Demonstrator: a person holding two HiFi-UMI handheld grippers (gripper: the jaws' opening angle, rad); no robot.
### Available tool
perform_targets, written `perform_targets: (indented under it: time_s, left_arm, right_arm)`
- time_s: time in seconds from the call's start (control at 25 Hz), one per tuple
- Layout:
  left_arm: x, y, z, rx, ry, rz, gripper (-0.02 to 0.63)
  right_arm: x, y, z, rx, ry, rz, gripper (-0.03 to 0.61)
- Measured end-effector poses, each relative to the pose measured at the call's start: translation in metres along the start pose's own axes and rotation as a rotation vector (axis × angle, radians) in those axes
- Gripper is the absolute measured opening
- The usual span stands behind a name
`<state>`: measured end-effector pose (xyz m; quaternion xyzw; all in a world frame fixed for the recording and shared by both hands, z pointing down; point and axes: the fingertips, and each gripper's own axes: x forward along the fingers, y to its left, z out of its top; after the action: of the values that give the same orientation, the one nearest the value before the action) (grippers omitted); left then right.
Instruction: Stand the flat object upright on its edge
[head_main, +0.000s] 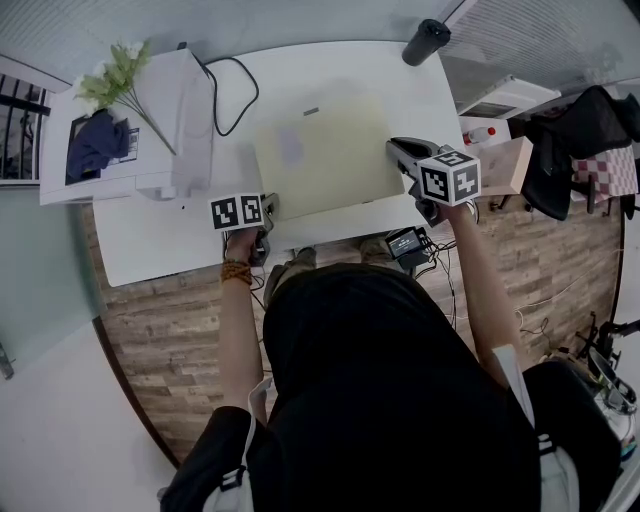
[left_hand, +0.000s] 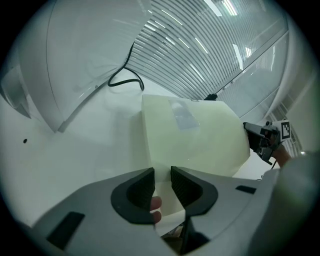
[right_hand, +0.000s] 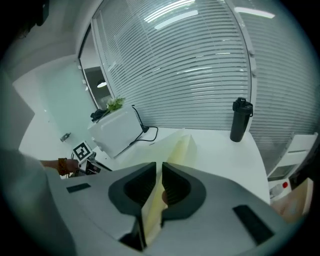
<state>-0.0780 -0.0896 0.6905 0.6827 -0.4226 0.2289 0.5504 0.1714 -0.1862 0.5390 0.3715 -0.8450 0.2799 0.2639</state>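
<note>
Grip at both ends: left gripper (left_hand: 162, 182) clamps the lower-left corner of the flat object (head_main: 325, 160), right gripper (right_hand: 159, 180) pinches its right edge, mid-frame on the white table (head_main: 160, 245). Looks light, smooth and slightly bendy, so edge holds near the corners suit it best.

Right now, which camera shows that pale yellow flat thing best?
The left gripper view: the flat object fills its middle, broad face showing. The head view shows it whole but small and blurred; the right gripper view sees it nearly edge-on.
</note>
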Motion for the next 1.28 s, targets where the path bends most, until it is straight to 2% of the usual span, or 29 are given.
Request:
perform_targets:
  time_s: [0.08, 0.24, 0.84, 1.04, 1.28]
  left_arm:
    - [0.001, 0.000, 0.000, -0.005, -0.007, 0.002, 0.104]
    - [0.000, 0.000, 0.000, -0.013, -0.020, 0.006, 0.104]
    - [0.002, -0.002, -0.002, -0.032, -0.046, -0.008, 0.101]
    - [0.003, -0.004, -0.002, -0.030, -0.040, -0.011, 0.101]
    - [0.005, -0.007, -0.004, -0.039, -0.033, -0.028, 0.101]
  right_arm:
    - [0.000, 0.001, 0.001, -0.036, 0.017, -0.007, 0.031]
    - [-0.005, 0.008, 0.004, -0.029, 0.004, 0.020, 0.031]
    - [-0.013, 0.022, 0.015, -0.112, -0.015, 0.002, 0.031]
    - [-0.016, 0.023, 0.015, -0.161, 0.006, -0.015, 0.032]
    - [-0.023, 0.033, 0.024, -0.167, -0.020, -0.001, 0.032]
